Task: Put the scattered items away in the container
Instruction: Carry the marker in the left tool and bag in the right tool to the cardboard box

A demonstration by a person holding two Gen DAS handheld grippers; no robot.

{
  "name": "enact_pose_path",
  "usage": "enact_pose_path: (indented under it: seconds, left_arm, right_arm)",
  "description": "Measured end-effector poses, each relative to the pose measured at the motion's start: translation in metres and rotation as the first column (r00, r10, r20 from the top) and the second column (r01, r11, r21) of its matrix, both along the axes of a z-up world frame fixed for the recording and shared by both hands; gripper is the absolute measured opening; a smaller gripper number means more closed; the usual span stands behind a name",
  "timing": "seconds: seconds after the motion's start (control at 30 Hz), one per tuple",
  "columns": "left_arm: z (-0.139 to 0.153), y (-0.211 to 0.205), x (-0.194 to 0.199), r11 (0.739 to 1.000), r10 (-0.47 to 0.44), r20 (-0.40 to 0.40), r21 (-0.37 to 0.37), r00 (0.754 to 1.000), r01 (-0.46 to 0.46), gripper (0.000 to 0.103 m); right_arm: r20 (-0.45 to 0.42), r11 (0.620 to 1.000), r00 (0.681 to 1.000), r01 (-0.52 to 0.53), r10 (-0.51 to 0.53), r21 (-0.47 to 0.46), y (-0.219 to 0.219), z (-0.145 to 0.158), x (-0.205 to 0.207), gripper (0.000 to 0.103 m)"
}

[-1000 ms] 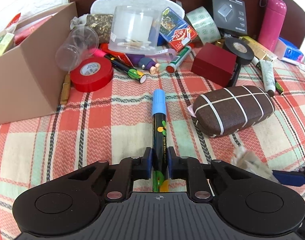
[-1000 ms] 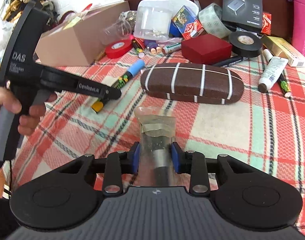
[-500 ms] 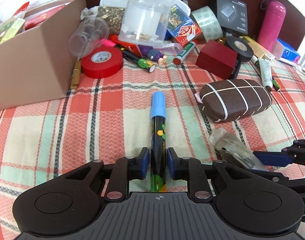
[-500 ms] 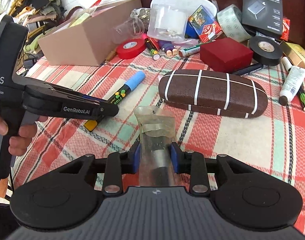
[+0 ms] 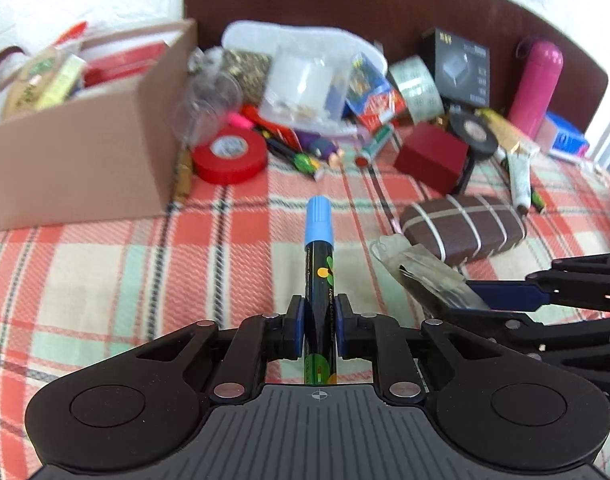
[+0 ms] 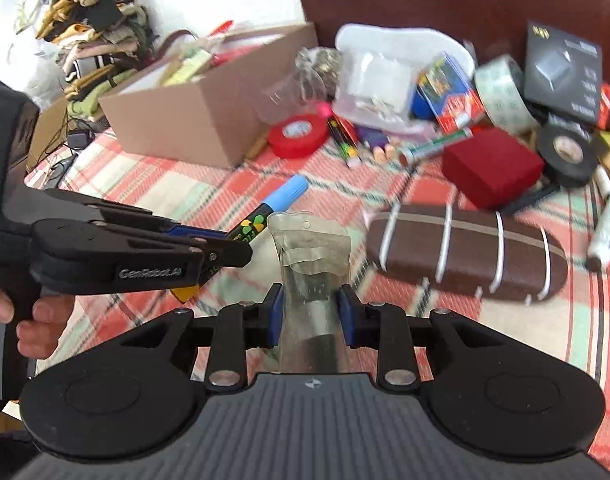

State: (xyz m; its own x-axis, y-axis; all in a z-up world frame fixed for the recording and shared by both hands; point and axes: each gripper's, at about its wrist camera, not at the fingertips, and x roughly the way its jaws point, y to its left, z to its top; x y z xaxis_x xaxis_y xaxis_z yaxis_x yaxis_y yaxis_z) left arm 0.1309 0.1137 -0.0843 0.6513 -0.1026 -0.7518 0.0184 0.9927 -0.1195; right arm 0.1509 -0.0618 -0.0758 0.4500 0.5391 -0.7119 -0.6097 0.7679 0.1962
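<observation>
The cardboard box [image 5: 77, 168] stood at the far left of the plaid cloth [image 5: 105, 280], already part-filled, and it looked the natural container for the clutter heaped beyond it: a red tape roll [image 5: 229, 155], a maroon box [image 5: 431, 159] and a brown striped case [image 5: 463, 226] lying well to the right. The left gripper [image 5: 320, 320] was clenched on a blue-capped marker [image 5: 319, 248], gripped low on the barrel so the cap pointed forward, probably for an easy drop into the box. The right gripper [image 6: 310, 310] was clamped on a clear plastic packet [image 6: 311, 264], held lengthwise likewise. Compared with a second before, both loads sat higher above the cloth, the box and pile appeared farther off, and the two tools had drawn closer together, side by side.
</observation>
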Motion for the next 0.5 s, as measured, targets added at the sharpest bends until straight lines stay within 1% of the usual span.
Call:
enact_pose_path:
  seconds: [0.3,0.5]
  left_arm:
    - [0.033,0.029,-0.021,0.998,0.056,0.082,-0.015,0.995,-0.055,0.011]
    - [0.06,0.054,-0.028,0.995,0.102,0.15,0.004,0.983,-0.104,0.011]
  right_arm:
    - [0.08,0.998,0.995,-0.061,0.058,0.031,0.029,0.035,-0.003,0.032]
    - [0.131,0.99,0.984,-0.131,0.124,0.047,0.066,0.059,0.002,0.032]
